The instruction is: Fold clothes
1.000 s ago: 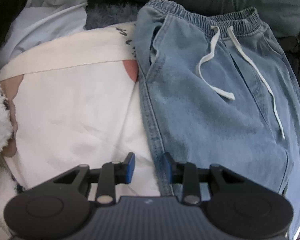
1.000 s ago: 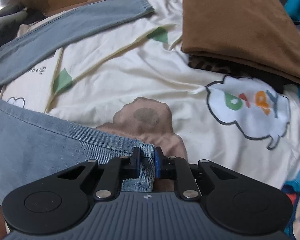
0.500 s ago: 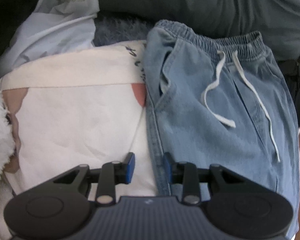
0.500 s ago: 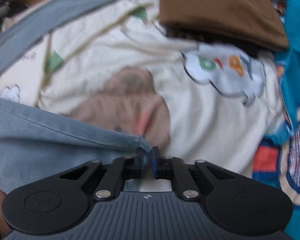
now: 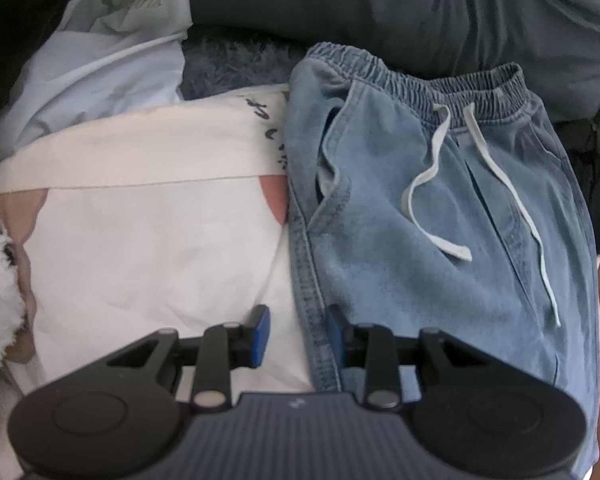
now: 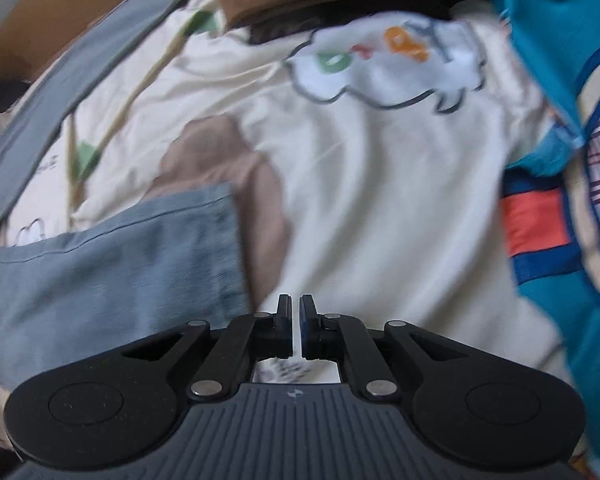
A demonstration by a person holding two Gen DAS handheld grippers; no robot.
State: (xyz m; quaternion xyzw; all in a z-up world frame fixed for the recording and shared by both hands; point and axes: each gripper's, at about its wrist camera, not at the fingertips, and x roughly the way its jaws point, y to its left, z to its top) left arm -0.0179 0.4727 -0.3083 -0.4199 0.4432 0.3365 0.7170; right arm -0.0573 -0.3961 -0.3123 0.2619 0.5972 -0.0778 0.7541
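Released since half a second ago, the light blue denim trouser leg hem (image 6: 204,248) lies left of centre, clear of the right gripper (image 6: 296,330) | fingers nearly together, holding nothing | left gripper (image 5: 298,334) spread wide astride the jeans' side seam (image 5: 312,300) | elastic waistband (image 5: 420,84) at upper right | cream printed sheet (image 6: 380,200) beneath.

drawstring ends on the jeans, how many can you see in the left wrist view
2. One drawstring end lies mid-front of the jeans, below the pocket opening. The other drawstring end trails lower, toward the right edge. Neither looks hidden.
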